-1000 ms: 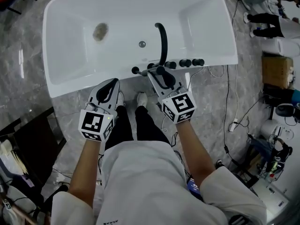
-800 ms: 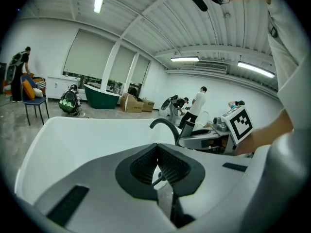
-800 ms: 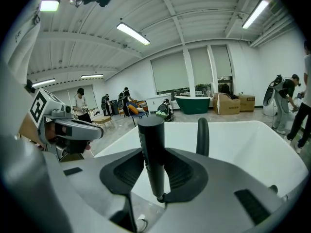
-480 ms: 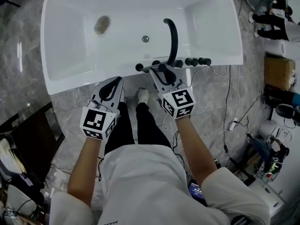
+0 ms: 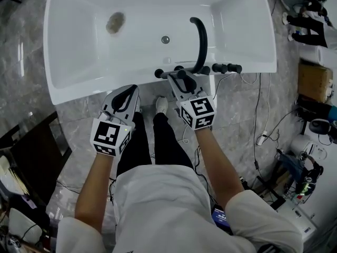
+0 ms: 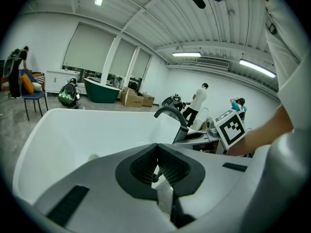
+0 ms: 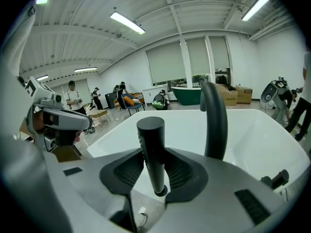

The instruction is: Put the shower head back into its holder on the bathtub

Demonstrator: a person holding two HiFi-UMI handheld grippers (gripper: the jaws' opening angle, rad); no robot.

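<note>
In the middle of the head view the right gripper point(image 5: 179, 79) is clenched on the black shower head point(image 5: 167, 74). The shower head lies over the near rim of the white bathtub point(image 5: 79, 91), just left of the foot of the curved black spout point(image 5: 201, 38). A row of black knobs point(image 5: 226, 68) runs along the rim to the right. In the right gripper view the shower head point(image 7: 151, 149) stands upright between the ribbed pads, both pressing on its stem, with the spout point(image 7: 215, 120) just right of it. Whether it touches its holder cannot be told. The left gripper point(image 5: 125, 93), lower left of centre, hangs just outside the rim, jaws closed tip to tip on nothing. The drain point(image 5: 115, 22) sits at the upper left
</note>
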